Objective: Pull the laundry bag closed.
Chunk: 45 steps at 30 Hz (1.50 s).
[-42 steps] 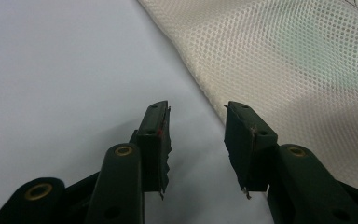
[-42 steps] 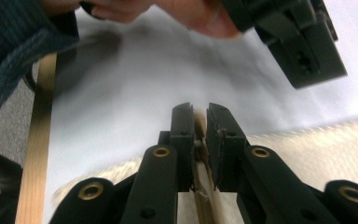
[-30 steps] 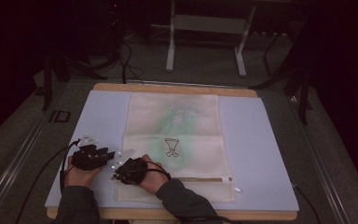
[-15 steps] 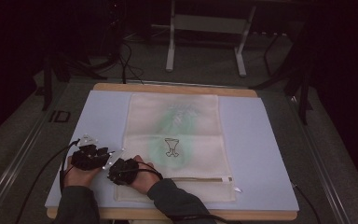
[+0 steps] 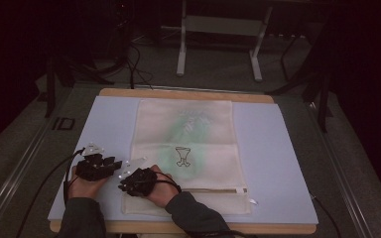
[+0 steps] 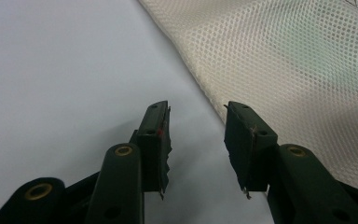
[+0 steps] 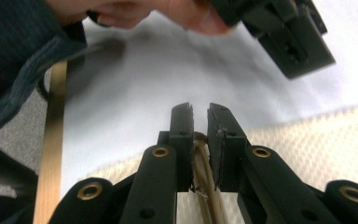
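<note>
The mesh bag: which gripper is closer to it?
Right. The right gripper has its fingers closed on the mesh bag at its near-left corner; the left gripper hovers open beside its edge, apart.

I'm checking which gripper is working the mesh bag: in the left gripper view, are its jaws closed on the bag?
No: the left gripper has its jaws apart over the white mat, with the mesh bag lying beside them, ungripped.
</note>
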Each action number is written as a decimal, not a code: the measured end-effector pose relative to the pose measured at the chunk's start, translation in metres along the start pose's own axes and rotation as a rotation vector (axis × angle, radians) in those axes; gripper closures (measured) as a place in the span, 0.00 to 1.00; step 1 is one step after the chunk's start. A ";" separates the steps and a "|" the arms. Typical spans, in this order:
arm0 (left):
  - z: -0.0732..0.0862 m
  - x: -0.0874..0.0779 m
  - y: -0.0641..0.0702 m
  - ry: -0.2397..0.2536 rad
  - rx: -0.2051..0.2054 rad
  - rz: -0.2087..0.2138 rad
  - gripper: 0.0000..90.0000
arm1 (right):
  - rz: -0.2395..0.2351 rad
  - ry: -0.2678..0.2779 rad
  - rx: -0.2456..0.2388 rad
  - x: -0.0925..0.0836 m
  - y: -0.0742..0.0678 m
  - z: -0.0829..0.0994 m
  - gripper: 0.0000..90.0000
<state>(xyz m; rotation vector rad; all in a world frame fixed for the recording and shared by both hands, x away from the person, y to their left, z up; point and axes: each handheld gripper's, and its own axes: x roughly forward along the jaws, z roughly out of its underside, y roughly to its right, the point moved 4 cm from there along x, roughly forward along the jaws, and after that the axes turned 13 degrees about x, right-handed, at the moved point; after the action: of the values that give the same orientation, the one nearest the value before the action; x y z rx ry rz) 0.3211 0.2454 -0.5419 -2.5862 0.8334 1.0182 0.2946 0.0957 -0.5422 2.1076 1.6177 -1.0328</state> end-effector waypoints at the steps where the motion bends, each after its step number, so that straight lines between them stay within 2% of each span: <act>1: 0.000 0.000 0.000 -0.001 0.000 0.002 0.66 | -0.001 -0.001 -0.003 -0.001 0.001 0.002 0.90; 5: 0.000 0.001 0.001 -0.003 0.002 0.005 0.67 | -0.001 -0.026 -0.007 -0.003 0.003 0.009 0.90; 11: 0.000 0.003 0.003 -0.015 0.007 0.023 0.66 | -0.012 -0.057 -0.002 0.005 0.006 0.013 0.87; 13: 0.000 0.003 0.004 -0.017 0.011 0.030 0.66 | -0.002 -0.052 0.000 0.005 0.005 0.013 0.90; 20: 0.000 0.004 0.010 -0.019 0.026 0.067 0.70 | 0.016 -0.036 -0.006 0.005 0.005 0.020 0.91; 27: -0.003 0.007 0.020 -0.022 0.070 0.112 0.88 | 0.024 -0.024 -0.005 0.005 0.004 0.023 0.91; 28: -0.005 0.008 0.024 -0.019 0.085 0.134 0.88 | 0.022 -0.024 -0.005 0.005 0.004 0.023 0.91; 29: -0.005 0.008 0.025 -0.019 0.091 0.147 0.93 | 0.020 -0.024 -0.007 0.005 0.005 0.023 0.91; 32: -0.007 0.008 0.029 0.003 0.084 0.208 0.99 | 0.019 -0.023 -0.008 0.005 0.005 0.023 0.91; 37: -0.005 0.012 0.034 -0.030 0.104 0.235 0.99 | 0.021 -0.017 -0.010 0.005 0.005 0.023 0.91; 44: 0.000 0.020 0.038 -0.129 0.135 0.225 0.99 | 0.019 -0.014 -0.007 0.005 0.005 0.023 0.91; 45: 0.000 0.020 0.039 -0.128 0.133 0.228 0.99 | 0.018 -0.013 -0.008 0.005 0.005 0.023 0.91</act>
<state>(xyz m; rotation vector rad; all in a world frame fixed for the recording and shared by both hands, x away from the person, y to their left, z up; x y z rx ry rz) 0.3103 0.2050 -0.5562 -2.3278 1.1394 1.1336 0.2912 0.0833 -0.5632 2.1027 1.5910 -1.0308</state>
